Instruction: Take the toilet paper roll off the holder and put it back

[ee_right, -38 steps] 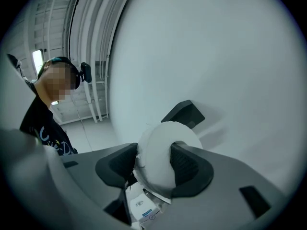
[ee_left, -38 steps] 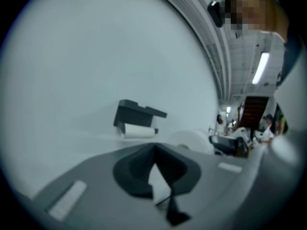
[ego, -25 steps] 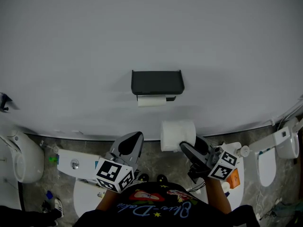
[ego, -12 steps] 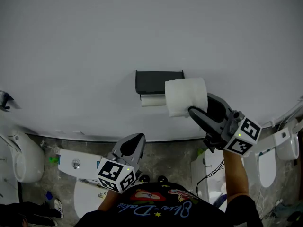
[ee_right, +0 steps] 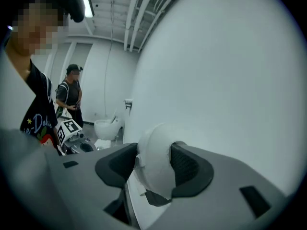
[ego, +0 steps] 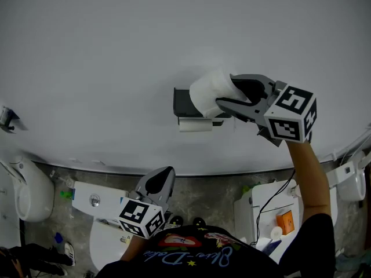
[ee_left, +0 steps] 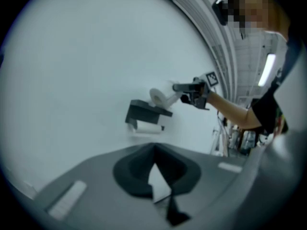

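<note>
A white toilet paper roll is clamped between the jaws of my right gripper, raised against the wall at the top right of the black holder. In the right gripper view the roll fills the gap between both dark pads, with a dark part of the holder just below. A second roll hangs under the holder. My left gripper stays low near my body, jaws together and empty. From the left gripper view the holder and the roll are far ahead.
The pale wall fills most of the head view. Toilets stand on the floor at the left and the right, and a white unit with cables is below my right arm. Another person stands far off beside a toilet.
My right gripper has carried the roll up from near the floor to the top of the holder on the wall. The left gripper has stayed where it was.
</note>
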The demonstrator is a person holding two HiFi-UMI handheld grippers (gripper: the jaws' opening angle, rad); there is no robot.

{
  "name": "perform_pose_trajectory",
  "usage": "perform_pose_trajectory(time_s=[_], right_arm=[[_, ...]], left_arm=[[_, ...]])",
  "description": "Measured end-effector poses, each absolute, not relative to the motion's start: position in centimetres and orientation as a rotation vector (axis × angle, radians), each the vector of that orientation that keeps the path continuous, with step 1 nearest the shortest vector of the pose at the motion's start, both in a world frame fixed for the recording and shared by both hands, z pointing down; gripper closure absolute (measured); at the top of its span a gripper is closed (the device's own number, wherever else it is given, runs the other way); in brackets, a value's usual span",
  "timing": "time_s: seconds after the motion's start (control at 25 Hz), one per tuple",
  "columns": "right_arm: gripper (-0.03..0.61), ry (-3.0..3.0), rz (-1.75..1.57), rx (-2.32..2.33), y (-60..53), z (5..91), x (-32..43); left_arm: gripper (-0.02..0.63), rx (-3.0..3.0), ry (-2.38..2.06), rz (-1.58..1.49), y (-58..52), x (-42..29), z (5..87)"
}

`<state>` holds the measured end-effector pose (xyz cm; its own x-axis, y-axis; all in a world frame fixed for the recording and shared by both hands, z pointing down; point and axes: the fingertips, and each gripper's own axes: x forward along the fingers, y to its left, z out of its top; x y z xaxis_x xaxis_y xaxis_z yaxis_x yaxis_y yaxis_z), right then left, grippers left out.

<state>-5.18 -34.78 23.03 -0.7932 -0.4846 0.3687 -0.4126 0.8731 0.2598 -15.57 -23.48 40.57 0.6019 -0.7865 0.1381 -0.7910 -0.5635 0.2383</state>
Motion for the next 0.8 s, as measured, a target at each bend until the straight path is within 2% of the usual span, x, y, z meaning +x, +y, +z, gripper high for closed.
perform_pose_trajectory(time_s=[0.8], right_arm=[[0.353, -2.122, -0.27, 0.341, -37.4, 25.7, -8.9]], left_arm=[[0.615, 2.526, -1.286, -0.004, -23.4, -15.8, 40.9]])
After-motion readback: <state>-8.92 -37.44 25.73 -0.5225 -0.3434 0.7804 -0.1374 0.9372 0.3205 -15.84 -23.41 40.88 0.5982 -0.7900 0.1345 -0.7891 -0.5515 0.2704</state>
